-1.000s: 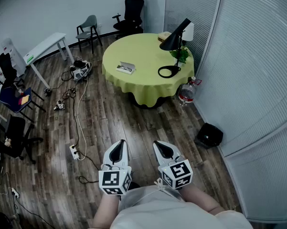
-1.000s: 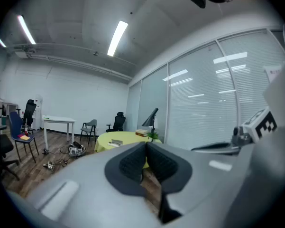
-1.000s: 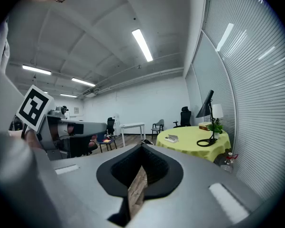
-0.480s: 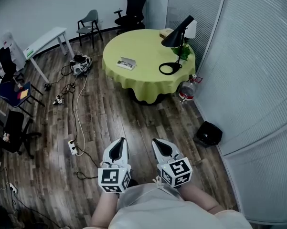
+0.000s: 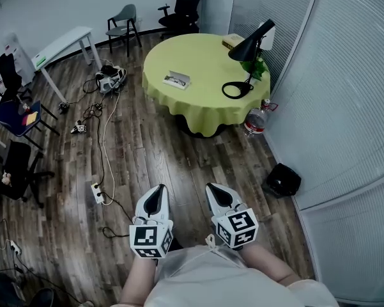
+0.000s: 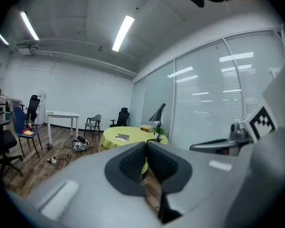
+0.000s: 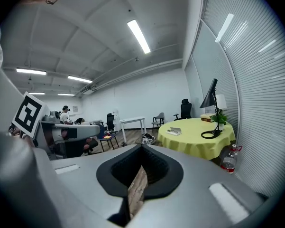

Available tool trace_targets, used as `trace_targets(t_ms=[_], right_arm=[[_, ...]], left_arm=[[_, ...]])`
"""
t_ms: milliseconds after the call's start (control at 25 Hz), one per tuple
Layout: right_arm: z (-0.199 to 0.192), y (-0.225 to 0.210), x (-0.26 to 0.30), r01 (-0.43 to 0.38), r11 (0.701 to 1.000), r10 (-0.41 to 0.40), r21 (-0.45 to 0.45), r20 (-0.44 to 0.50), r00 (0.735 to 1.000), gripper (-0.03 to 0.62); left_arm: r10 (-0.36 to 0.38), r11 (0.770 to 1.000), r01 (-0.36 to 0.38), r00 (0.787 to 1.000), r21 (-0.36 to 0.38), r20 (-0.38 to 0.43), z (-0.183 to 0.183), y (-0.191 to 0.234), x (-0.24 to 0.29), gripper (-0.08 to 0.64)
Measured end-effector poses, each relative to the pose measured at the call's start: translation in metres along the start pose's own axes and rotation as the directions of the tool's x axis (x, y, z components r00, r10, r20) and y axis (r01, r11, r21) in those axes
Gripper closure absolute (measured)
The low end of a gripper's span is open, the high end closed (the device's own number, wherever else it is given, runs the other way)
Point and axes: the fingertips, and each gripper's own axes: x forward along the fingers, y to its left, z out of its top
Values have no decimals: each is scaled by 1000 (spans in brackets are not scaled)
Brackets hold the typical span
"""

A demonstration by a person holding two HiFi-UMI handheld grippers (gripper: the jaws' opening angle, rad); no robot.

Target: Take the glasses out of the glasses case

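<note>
While both grippers hang low in the frame over the wood floor (image 5: 179, 165), well apart from the round yellow-green table (image 5: 201, 110), the bottom edge cuts off the person's forearms (image 5: 139, 280).

- Left gripper (image 5: 155, 197): jaws pressed together at the tips, nothing between them.
- Right gripper (image 5: 218, 196): jaws likewise closed and empty; a sliver of floor shows behind the tips.
- Glasses case (image 5: 177, 79): pale, lying on the table's left part, upper centre of frame. Too small to tell whether open; contents not discernible.
- Black lamp (image 5: 246, 48): at the table's right edge, partly hiding a plant (image 5: 261, 66).
- Bottle (image 5: 256, 121): on the floor by the table's right side; label too small to read.
- Marker cubes (image 5: 151, 240): black-and-white square patterns.
</note>
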Motion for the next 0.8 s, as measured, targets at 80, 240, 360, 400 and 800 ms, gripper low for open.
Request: trace_targets(t_ms=[80,240,360,400,800], right_arm=[[1,4,23,11,1000,-11,9,-22,1000,592],[13,17,78,30,999,-30,18,-23,999,592],[21,25,124,49,998,-48,28,-22,999,592],[24,28,139,57,998,-56,33,-22,998,592],[62,66,285,126,991,-126,46,-7,992,592]], left_arm=[[-3,1000,3,1000,-3,-10,2,23,11,552],[-11,1000,11,1000,-3,-9,14,80,35,552],[-12,1000,12,1000,-16,-18,20,129,57,552],[-14,1000,14,1000,-19,-22,22,146,65,552],[-51,998,51,998,-22,-29,47,302,124,552]])
